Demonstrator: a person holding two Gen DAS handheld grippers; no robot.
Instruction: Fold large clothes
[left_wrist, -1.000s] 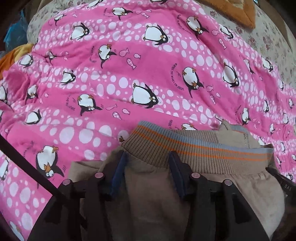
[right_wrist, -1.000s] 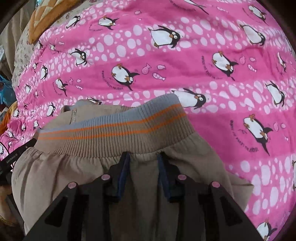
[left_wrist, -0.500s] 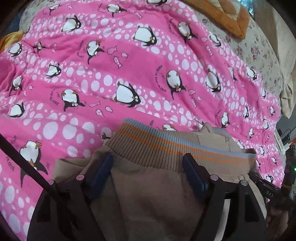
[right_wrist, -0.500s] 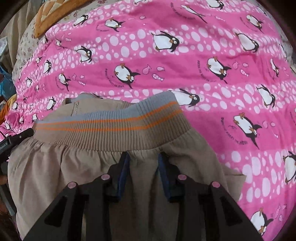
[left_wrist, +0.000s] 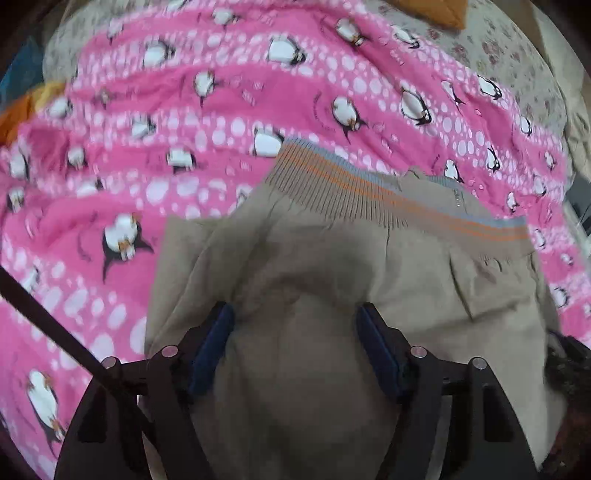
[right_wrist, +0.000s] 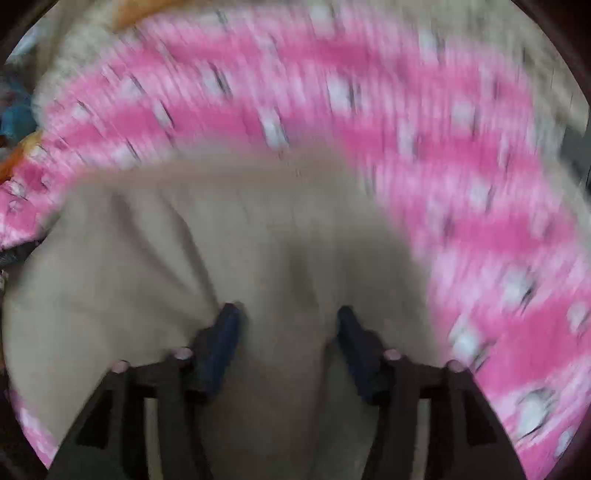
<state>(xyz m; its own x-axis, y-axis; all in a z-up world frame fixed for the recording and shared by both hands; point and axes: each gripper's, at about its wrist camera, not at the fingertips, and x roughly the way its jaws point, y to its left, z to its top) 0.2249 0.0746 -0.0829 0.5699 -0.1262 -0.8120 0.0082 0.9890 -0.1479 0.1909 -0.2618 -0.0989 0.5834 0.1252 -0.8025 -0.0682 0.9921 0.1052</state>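
Khaki trousers (left_wrist: 332, 266) with a ribbed waistband (left_wrist: 369, 188) striped grey and orange lie on a pink penguin-print quilt (left_wrist: 221, 110). My left gripper (left_wrist: 295, 325) is open, its blue pads (left_wrist: 212, 343) wide apart over the khaki cloth, well back from the waistband. In the right wrist view, which is heavily blurred, my right gripper (right_wrist: 288, 325) is open over the same trousers (right_wrist: 221, 236), pads (right_wrist: 221, 343) apart with cloth between them.
A floral bedsheet (left_wrist: 517, 62) and an orange cushion (left_wrist: 436, 11) lie beyond the quilt at the top right. Orange fabric (left_wrist: 22, 110) shows at the left edge. A dark strap (left_wrist: 55, 325) crosses the lower left.
Both grippers opened and let go of the trousers near the waistband. Both pulled back from the waistband; the right wrist view is now motion-blurred.
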